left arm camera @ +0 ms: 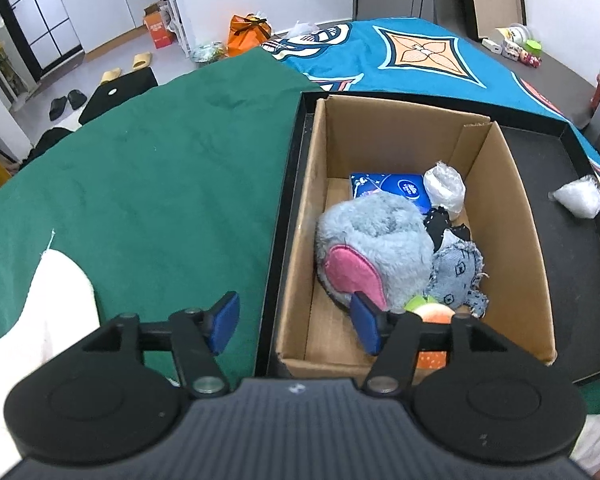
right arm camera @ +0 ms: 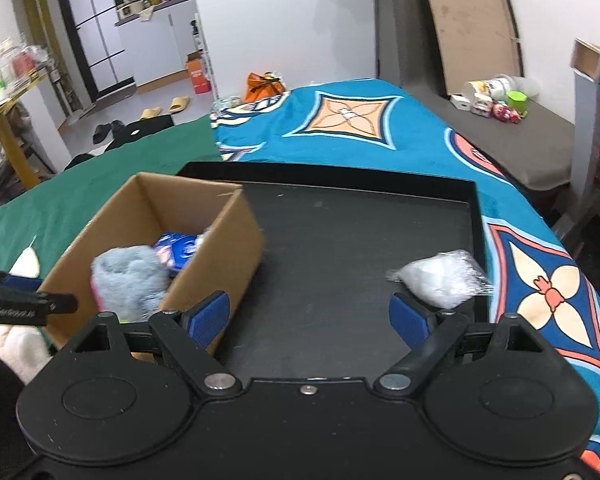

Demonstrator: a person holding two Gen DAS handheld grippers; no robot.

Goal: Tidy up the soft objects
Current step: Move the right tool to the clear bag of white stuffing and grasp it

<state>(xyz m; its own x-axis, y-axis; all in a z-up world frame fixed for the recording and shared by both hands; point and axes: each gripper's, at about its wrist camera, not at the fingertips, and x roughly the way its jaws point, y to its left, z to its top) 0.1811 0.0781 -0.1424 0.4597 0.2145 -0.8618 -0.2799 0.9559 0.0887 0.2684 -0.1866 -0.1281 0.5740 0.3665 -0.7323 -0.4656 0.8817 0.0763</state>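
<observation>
Left gripper [left arm camera: 296, 322] nearest the lens in the left wrist view, blue pads [left arm camera: 225, 322] spread wide, nothing between them; released, poised over the near left rim of the cardboard box [left arm camera: 516, 216]. At 7 o'clock, a patch of white fabric [left arm camera: 60, 300] lying on the green cloth [left arm camera: 160, 168].

Inside the box, closest in, at about 5 o'clock from frame centre: an orange and green soft toy [left arm camera: 430, 310], partly hidden behind the right finger. Just beyond it, a big grey plush with a pink ear [left arm camera: 374, 250], and touching its right side a small denim rag doll [left arm camera: 458, 272]. Farther back, a blue tissue pack [left arm camera: 388, 186] lying flat with a clear plastic bag of white stuffing [left arm camera: 444, 186] beside it at the far right corner.

Box seated at the left end of a black tray [right arm camera: 340, 248]. Out at 3 o'clock on the tray floor, well apart from the box, a second white stuffing bag [left arm camera: 578, 196].

Right gripper [right arm camera: 310, 322] likewise released, pads [right arm camera: 410, 322] wide apart, empty, hovering over the tray's near edge. Same stuffing bag [right arm camera: 440, 280] lying just beyond the right pad at 2 o'clock, not touching it. Box [right arm camera: 220, 248] at 10 o'clock.

Farthest off, at 12 o'clock, a teal patterned blanket [right arm camera: 380, 128] under the tray, then an orange bag [right arm camera: 266, 84] on the floor beyond.
</observation>
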